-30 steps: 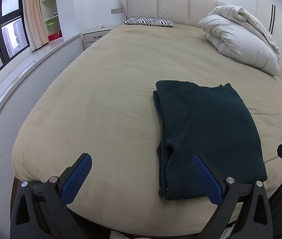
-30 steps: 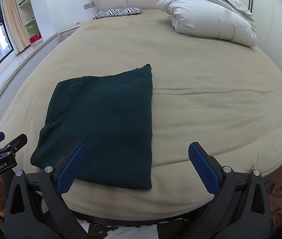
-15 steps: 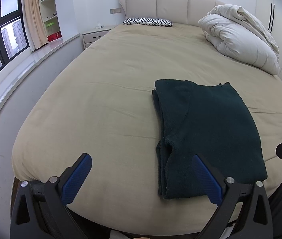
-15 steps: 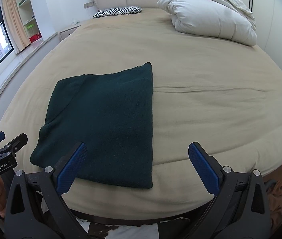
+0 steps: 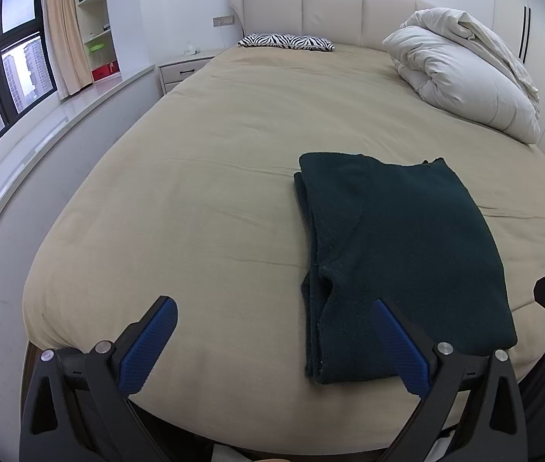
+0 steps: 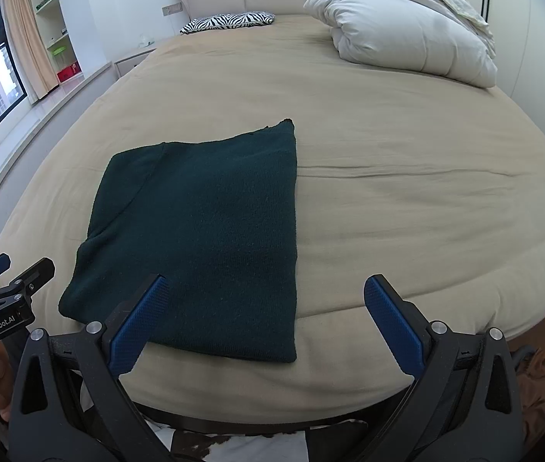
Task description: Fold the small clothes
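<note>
On the smooth beige bed lay a knit, dark-green garment folded into a rectangle — I held both grippers, left gripper and right gripper, spread wide and empty.

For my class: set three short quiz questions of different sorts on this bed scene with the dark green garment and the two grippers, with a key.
1. True or false: the left gripper is shut on the dark green garment.
2. Multiple choice: where does the zebra-print pillow lie? A) on the garment B) at the head of the bed, by the headboard C) on the white duvet
3. Fill in: the garment lies ___ on the bed, near its foot edge.

Key
1. False: both it and the right gripper are open and hold nothing.
2. B
3. folded
</note>
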A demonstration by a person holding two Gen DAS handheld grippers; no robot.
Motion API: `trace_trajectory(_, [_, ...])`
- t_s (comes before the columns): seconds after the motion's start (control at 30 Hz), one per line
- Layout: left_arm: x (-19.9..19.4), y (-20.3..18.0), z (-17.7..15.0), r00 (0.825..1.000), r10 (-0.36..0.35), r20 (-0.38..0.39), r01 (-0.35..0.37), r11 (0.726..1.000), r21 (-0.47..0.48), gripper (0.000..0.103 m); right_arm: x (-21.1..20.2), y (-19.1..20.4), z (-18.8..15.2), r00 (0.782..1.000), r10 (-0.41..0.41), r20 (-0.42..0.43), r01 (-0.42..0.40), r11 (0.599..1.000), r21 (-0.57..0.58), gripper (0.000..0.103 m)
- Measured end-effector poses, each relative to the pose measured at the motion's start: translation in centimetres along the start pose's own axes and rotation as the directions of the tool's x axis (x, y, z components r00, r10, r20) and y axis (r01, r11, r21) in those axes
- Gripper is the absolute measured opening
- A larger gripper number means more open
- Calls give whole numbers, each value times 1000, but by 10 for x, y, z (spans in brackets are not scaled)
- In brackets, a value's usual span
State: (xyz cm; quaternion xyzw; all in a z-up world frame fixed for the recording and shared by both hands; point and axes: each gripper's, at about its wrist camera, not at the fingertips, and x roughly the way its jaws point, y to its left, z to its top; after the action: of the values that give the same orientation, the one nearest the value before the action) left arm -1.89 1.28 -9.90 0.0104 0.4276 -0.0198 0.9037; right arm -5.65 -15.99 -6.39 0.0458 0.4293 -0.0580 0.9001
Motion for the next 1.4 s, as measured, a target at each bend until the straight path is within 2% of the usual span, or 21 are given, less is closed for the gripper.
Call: trace_trajectory(1.4, [4, 3, -1, 1000, -5, -12, 5, 1000, 11, 103, 1, -1, -4, 1000, 0, -10, 0, 1000, 5, 103])
